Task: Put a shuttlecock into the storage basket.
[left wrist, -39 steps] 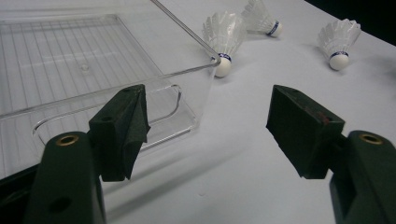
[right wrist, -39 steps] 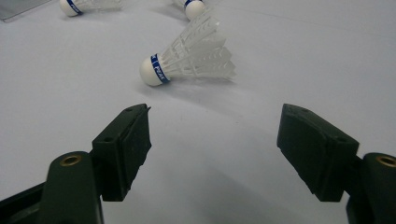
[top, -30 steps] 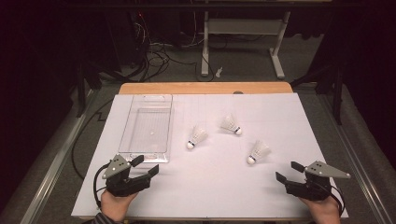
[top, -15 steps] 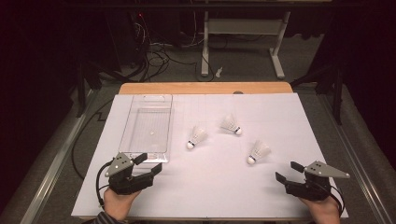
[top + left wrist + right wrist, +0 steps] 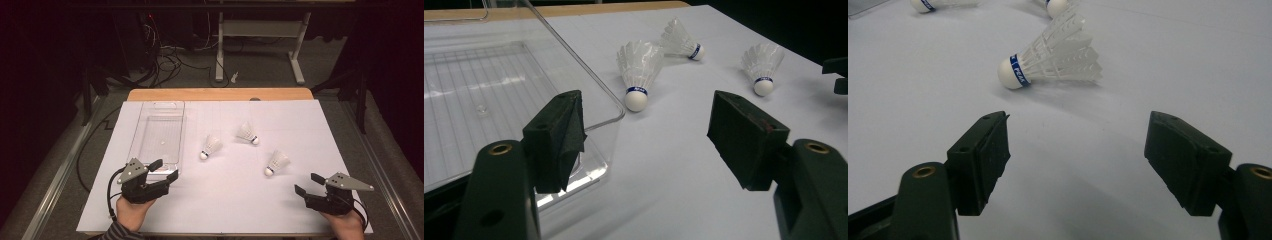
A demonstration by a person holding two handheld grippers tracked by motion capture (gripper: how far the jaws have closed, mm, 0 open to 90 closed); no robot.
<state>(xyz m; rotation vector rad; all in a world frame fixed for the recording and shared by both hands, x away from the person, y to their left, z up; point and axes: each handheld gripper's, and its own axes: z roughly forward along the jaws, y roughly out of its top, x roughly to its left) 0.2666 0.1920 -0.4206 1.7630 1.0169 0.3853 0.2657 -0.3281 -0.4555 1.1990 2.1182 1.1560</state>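
White shuttlecock (image 5: pixel 1050 62) lying ahead of the right gripper (image 5: pixel 1078 160) (fingers spread wide), well apart from them.

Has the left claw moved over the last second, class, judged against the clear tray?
Yes, slightly. In the high view the left claw has crept forward toward the near end of the clear tray, jaws open.
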